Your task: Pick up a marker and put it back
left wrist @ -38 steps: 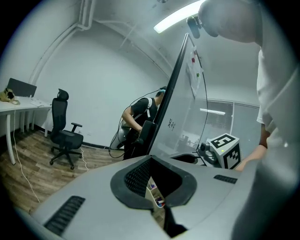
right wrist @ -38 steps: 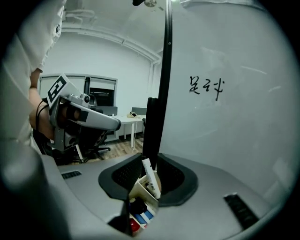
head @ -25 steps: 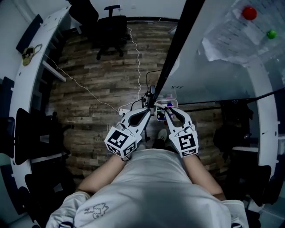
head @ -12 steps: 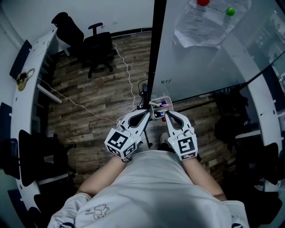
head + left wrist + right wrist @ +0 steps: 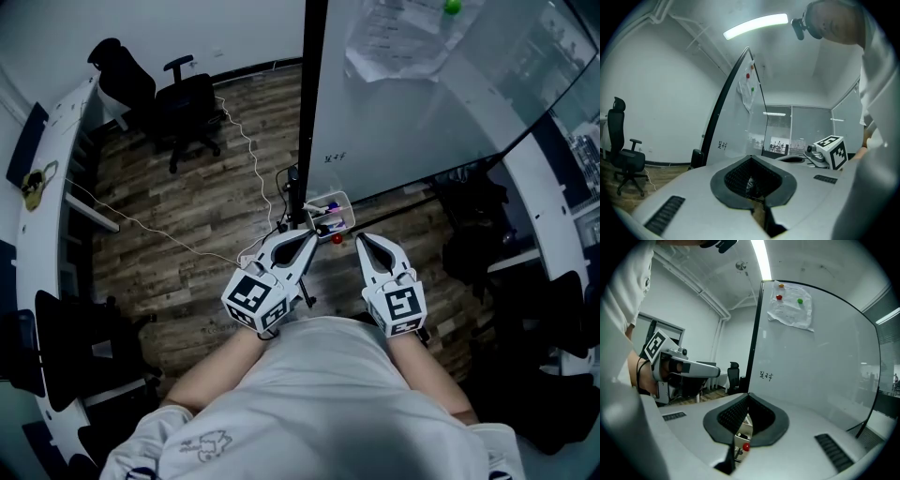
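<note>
A large whiteboard (image 5: 422,122) stood on a dark wooden floor (image 5: 187,216), its black edge post running down toward the person's hands. Sheets of paper (image 5: 394,42) were pinned near its top by a green magnet (image 5: 452,7), and a small scribble sat low on the board. A black office chair (image 5: 187,108) stood well apart on the left, with a thin white cable (image 5: 169,234) trailing across the planks.

The person, in a light shirt (image 5: 309,403), held both tools in front of the body and pointed them at the foot of the board. The left tongs (image 5: 307,232) were pressed together at the tips, as the left gripper view showed (image 5: 749,158), with only an open hollow behind the meeting point. The right tongs (image 5: 361,239) were likewise pressed together (image 5: 748,395), empty in the right gripper view.

A small white tray (image 5: 349,208) hung at the foot of the board beside the post, just beyond the tips of both tongs and nearer the left ones. The markers (image 5: 328,208) lay inside that tray, touched by neither tool. A small red round object (image 5: 337,239) sat just below the tray, between the two tongs; the right gripper view showed it through the hollow (image 5: 746,446).
</note>
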`<state>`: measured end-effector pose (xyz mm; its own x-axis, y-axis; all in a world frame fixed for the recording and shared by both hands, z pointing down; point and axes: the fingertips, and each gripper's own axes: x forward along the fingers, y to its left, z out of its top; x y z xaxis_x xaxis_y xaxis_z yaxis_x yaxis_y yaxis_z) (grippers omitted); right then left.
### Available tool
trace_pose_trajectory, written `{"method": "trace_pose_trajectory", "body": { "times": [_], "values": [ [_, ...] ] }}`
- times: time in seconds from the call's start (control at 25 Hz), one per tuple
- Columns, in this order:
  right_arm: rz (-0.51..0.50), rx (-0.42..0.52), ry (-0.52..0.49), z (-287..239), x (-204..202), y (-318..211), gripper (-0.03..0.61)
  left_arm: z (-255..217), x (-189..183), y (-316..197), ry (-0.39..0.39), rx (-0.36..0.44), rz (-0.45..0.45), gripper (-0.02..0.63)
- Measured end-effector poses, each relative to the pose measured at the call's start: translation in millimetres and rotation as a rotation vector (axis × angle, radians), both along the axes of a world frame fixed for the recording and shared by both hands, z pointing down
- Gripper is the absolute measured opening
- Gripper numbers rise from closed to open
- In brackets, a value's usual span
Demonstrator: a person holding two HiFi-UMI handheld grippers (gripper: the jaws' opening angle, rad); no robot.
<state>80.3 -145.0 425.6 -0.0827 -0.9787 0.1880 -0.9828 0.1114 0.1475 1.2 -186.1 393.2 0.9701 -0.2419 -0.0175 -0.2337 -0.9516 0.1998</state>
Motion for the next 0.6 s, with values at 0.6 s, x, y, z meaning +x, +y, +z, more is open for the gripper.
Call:
{"method": "trace_pose_trajectory", "body": {
  "times": [0.6],
  "values": [
    [-0.025,0.055,0.005,-10,27,125,0.011,6,64,123,0.004,-0.010,0.060,0.005]
  ]
}}
